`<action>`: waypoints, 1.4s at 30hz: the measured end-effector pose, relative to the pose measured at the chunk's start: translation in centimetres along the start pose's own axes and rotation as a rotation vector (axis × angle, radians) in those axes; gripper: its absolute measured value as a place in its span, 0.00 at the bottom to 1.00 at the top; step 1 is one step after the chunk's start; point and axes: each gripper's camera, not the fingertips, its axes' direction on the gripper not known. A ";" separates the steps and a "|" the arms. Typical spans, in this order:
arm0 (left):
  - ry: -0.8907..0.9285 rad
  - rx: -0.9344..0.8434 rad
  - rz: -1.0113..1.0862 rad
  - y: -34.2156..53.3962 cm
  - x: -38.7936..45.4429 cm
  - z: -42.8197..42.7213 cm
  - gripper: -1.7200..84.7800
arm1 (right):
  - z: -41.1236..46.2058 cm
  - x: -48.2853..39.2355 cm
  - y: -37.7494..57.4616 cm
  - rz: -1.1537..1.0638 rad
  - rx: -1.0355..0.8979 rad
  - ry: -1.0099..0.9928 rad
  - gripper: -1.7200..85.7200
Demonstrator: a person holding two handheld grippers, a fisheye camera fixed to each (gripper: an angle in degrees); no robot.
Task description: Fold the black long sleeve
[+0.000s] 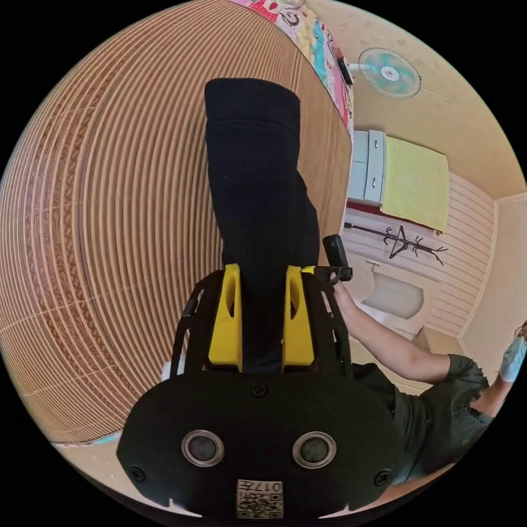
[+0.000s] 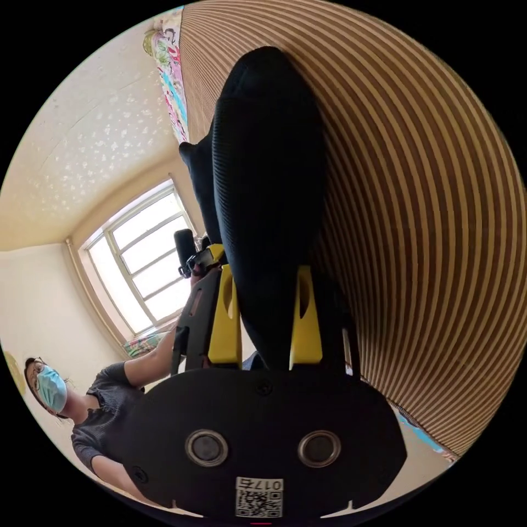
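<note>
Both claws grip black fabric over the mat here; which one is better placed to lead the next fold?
Likely the left claw: its black knit garment hangs flat against the striped woven mat; the right claw holds bunched fabric.

Left gripper (image 1: 262,274), lower centre of its view: yellow jaws closed on black cloth. Right gripper (image 2: 266,277), lower centre of its view: likewise clamped. The person's bare forearm (image 1: 384,343) extends from the right edge toward the other gripper's handle.

Bright daylight from window (image 2: 140,258), sharp focus, strong fisheye edge curvature
</note>
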 end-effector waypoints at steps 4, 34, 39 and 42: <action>0.045 -0.078 0.087 1.0 5.0 3.1 0.15 | -5.4 0.9 6.2 -0.074 0.070 -0.069 0.18; -0.399 -0.084 -0.032 26.3 6.2 11.9 0.01 | 0.2 12.7 34.1 0.101 0.682 0.401 0.03; -0.501 0.399 -0.286 41.9 2.3 3.8 0.01 | 11.0 9.7 27.6 -0.081 0.509 0.442 0.03; -0.587 0.545 -0.357 49.2 2.2 3.5 0.01 | 18.2 5.3 24.6 -0.239 0.432 0.550 0.03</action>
